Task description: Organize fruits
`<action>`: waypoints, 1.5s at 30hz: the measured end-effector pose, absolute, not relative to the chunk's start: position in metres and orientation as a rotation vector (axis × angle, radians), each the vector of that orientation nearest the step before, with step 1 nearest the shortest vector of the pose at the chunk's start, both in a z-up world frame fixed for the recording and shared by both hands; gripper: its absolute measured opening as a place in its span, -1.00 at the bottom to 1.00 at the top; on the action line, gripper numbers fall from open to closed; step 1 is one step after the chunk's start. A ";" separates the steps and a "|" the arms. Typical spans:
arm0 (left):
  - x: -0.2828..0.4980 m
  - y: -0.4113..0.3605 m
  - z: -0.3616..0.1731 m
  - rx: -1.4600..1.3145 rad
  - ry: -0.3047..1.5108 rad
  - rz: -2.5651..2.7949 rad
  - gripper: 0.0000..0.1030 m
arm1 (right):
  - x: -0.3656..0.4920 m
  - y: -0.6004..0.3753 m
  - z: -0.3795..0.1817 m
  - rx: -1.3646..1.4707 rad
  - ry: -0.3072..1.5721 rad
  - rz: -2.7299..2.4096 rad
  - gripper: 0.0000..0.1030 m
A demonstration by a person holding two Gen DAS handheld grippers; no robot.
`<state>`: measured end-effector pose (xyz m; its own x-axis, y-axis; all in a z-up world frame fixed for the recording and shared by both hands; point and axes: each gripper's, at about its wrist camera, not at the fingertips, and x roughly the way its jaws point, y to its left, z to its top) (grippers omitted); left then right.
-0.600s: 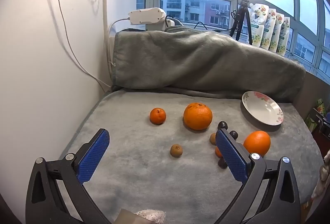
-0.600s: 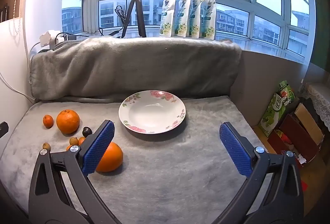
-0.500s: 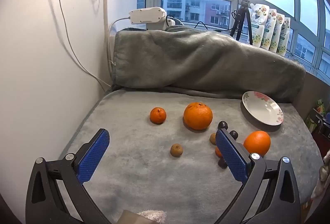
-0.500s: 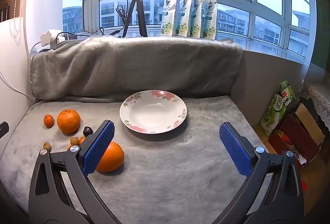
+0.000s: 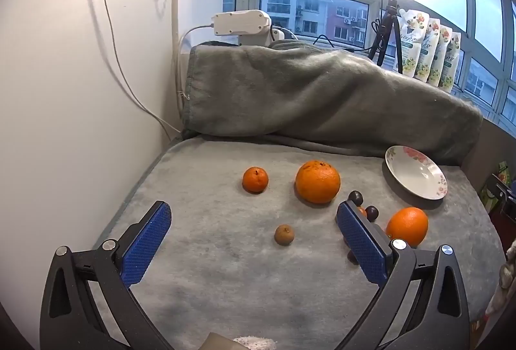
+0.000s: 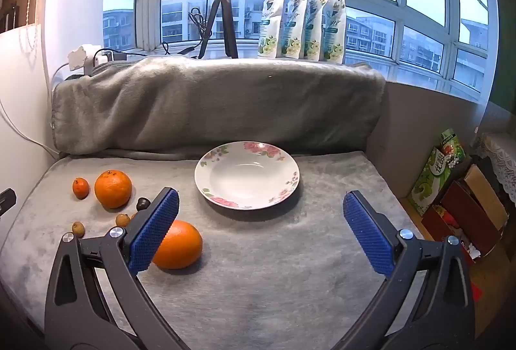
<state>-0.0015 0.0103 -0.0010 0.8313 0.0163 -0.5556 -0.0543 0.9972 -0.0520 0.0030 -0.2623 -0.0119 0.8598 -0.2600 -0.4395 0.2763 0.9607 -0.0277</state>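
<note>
Fruit lies scattered on a grey blanket. In the left wrist view I see a small mandarin (image 5: 255, 179), a large orange (image 5: 317, 181), a smooth orange (image 5: 407, 226), a small brown fruit (image 5: 284, 234) and dark small fruits (image 5: 355, 197). A white floral bowl (image 5: 416, 173) sits empty at the right. My left gripper (image 5: 251, 232) hangs open above the blanket, with the brown fruit lying beyond, between its fingers. My right gripper (image 6: 259, 219) is open too, in front of the bowl (image 6: 247, 175); its left finger (image 6: 154, 229) overlaps the smooth orange (image 6: 179, 244).
A rolled grey blanket (image 6: 213, 105) backs the surface. A white panel (image 5: 74, 92) with a cable stands at the left. A tripod (image 6: 219, 24) and several pouches (image 6: 303, 24) stand on the windowsill. Boxes and packets (image 6: 451, 188) sit beyond the right edge.
</note>
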 end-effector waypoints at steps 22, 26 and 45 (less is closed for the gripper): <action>-0.001 0.011 0.001 -0.069 0.586 0.039 0.99 | 0.002 -0.264 -0.007 0.027 0.454 -0.264 1.00; -0.001 0.011 0.001 -0.070 0.587 0.039 0.99 | 0.002 -0.264 -0.007 0.026 0.454 -0.265 1.00; -0.002 0.008 0.001 -0.070 0.587 0.036 0.99 | 0.002 -0.265 -0.007 0.029 0.454 -0.265 1.00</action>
<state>-0.0017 0.0077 0.0006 0.8318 0.0141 -0.5549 -0.0539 0.9970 -0.0554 0.0019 -0.2648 -0.0070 0.8650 -0.2470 -0.4368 0.2596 0.9652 -0.0316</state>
